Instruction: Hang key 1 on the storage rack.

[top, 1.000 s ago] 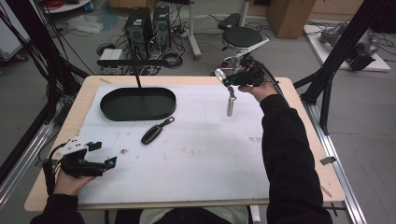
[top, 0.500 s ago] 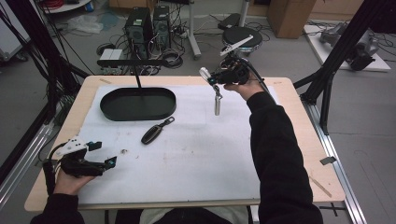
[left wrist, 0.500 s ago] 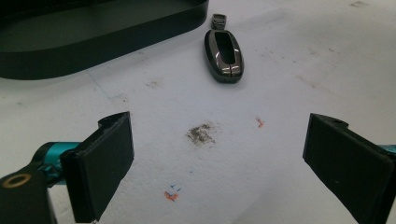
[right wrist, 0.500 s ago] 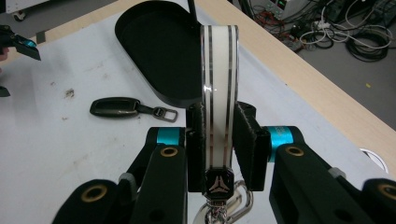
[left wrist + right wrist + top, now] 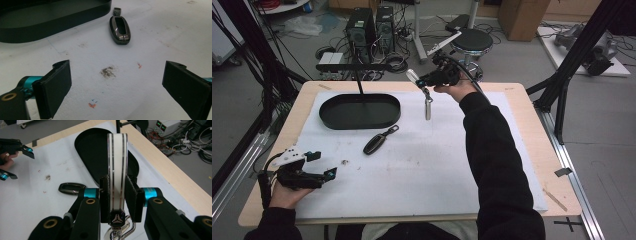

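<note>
While the right gripper (image 5: 428,86) hangs above the far part of the counter (image 5: 522,150), at about 12 o'clock in the high view, its jaws are clenched on a white key fob (image 5: 117,170) with silver stripes. Seen from the right gripper view, the fob stands straight up between the two black pads, its dark emblem end and metal clip at 6 o'clock below them, its long white body running out toward 12 o'clock past the jaw tips. From above, the fob (image 5: 428,107) dangles below the gripper, clear of the white mat (image 5: 422,165), with the black oval tray (image 5: 360,111) at its 9 o'clock.

Down at 7 o'clock of the counter, the left gripper (image 5: 324,165) rests low in the person's hand, jaws released and wide apart with nothing between them. Ahead of it, at 12 o'clock in the left gripper view, a dark key fob (image 5: 120,29) lies flat on the mat, just beside the tray's rim.
</note>
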Demonstrator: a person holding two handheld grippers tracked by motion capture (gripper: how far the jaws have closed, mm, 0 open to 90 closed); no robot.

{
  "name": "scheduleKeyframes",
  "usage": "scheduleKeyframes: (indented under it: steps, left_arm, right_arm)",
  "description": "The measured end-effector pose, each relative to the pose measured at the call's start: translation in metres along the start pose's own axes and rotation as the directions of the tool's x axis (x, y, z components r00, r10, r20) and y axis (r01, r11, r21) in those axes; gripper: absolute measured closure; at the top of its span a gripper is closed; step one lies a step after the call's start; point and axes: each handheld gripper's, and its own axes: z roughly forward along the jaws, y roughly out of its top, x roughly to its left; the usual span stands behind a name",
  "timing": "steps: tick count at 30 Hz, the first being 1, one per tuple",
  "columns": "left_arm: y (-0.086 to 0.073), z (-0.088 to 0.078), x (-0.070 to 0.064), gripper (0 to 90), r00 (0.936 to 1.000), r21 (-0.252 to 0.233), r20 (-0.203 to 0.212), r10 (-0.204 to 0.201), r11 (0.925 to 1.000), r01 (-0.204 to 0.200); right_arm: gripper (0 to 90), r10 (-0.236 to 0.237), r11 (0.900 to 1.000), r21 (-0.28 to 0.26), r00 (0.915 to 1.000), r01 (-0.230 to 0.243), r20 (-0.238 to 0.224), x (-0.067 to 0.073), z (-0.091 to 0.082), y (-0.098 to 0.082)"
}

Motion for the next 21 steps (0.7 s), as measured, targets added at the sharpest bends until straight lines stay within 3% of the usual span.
scheduleKeyframes:
  steps: [5,18,21]
  left_arm:
    - [0.0,0.0,0.0,9.1,1.0,-0.002,0.005,0.005,1.0,-0.005]
    - [0.0,-0.001,0.0,9.1,0.9999,-0.007,0.01,0.003,1.0,-0.003]
    - [0.0,0.0,0.0,9.2,0.9999,-0.006,0.01,0.002,1.0,-0.002]
  right_arm:
    - [75.7,-0.018,1.0,0.024,0.9997,0.018,-0.019,0.007,0.012,0.013]
    - [75.7,-0.078,0.997,-0.004,0.9959,0.078,-0.046,0.025,0.025,0.044]
    - [75.7,-0.098,0.995,0.015,0.9943,0.099,-0.042,0.028,0.027,0.051]
